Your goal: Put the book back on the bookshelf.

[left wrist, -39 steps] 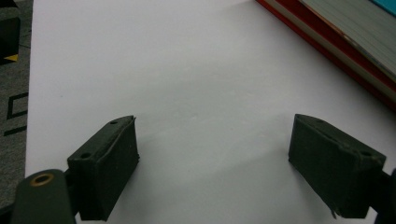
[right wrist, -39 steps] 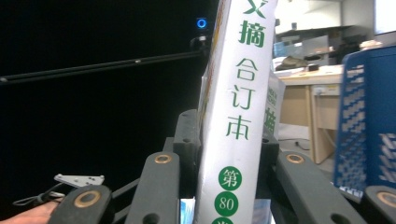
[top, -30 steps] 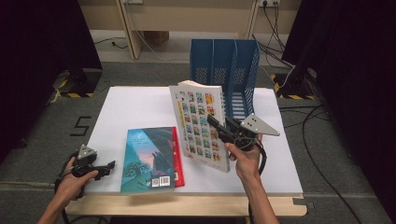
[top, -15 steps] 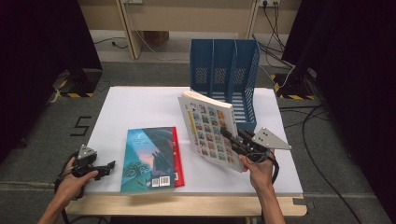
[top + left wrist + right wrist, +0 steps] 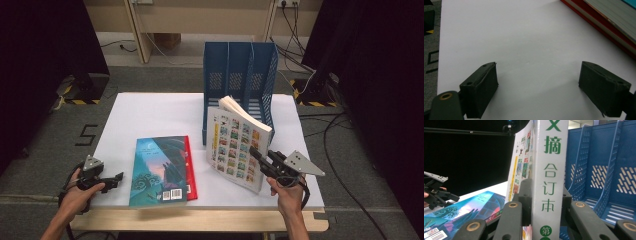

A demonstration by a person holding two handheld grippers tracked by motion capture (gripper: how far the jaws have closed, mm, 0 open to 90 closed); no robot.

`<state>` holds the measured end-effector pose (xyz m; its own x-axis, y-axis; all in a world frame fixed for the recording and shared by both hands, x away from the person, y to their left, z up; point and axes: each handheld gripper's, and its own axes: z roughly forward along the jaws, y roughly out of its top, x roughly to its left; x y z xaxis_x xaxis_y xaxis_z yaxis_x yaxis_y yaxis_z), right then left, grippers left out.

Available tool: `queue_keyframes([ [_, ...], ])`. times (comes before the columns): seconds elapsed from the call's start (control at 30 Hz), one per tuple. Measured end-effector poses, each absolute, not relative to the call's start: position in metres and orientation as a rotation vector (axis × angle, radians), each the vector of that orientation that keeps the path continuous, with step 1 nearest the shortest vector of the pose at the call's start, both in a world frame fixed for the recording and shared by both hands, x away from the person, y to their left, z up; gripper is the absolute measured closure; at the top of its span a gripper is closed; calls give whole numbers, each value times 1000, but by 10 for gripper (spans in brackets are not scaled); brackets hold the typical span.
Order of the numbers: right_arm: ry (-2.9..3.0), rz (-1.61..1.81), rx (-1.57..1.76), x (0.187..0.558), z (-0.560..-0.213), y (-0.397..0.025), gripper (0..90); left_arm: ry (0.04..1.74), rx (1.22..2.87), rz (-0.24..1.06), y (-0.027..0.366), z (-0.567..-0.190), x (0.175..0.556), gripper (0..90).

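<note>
The white surface (image 5: 150, 115) carries a blue file rack (image 5: 239, 75) at its far side and a teal-covered book (image 5: 157, 170) lying flat on a red one near the front edge. A thick white book with a grid of small pictures on its cover (image 5: 239, 147) is held tilted in front of the rack, its lower end clamped at the spine by the right claw (image 5: 260, 159) — in the right gripper view the jaws are seen shut on either side of the white spine (image 5: 549, 182). The left claw (image 5: 112, 178) is rested at the front left corner, jaws spread and empty over bare surface.

The risk is judged to lie in the grip: a heavy book is held by one end only, so it could pivot or slip. A rack divider might also be struck if a slot is approached off-line — the loose pages could catch.
</note>
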<state>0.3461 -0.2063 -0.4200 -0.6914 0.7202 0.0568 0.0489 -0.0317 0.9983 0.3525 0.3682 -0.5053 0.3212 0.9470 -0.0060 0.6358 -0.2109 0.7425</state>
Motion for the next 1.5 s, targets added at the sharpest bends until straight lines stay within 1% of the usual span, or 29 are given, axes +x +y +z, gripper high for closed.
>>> queue_keyframes([
  [0.53, 1757, 1725, 767, 318, -426, -210, 726, 1395, 1939, 615, 367, -506, 354, 122],
  [0.73, 1769, 1723, 779, 316, -425, -208, 705, 1392, 1938, 618, 367, -506, 354, 121],
  [0.8, 1775, 1718, 790, 319, -424, -207, 660, 1391, 1938, 618, 367, -506, 354, 121],
  [0.9, 1788, 1703, 782, 321, -423, -204, 668, 1391, 1938, 618, 367, -506, 354, 121],
  [0.97, 1791, 1696, 782, 323, -423, -202, 693, 1391, 1937, 617, 367, -506, 354, 121],
  [1.2, 1813, 1665, 786, 339, -417, -197, 672, 1390, 1936, 617, 367, -506, 354, 121],
  [1.27, 1824, 1654, 778, 342, -417, -197, 683, 1390, 1936, 617, 367, -506, 354, 121],
  [1.3, 1819, 1600, 774, 345, -415, -195, 715, 1390, 1936, 617, 367, -506, 354, 121],
  [1.5, 1803, 1609, 804, 346, -415, -198, 730, 1389, 1936, 616, 367, -506, 354, 121],
])
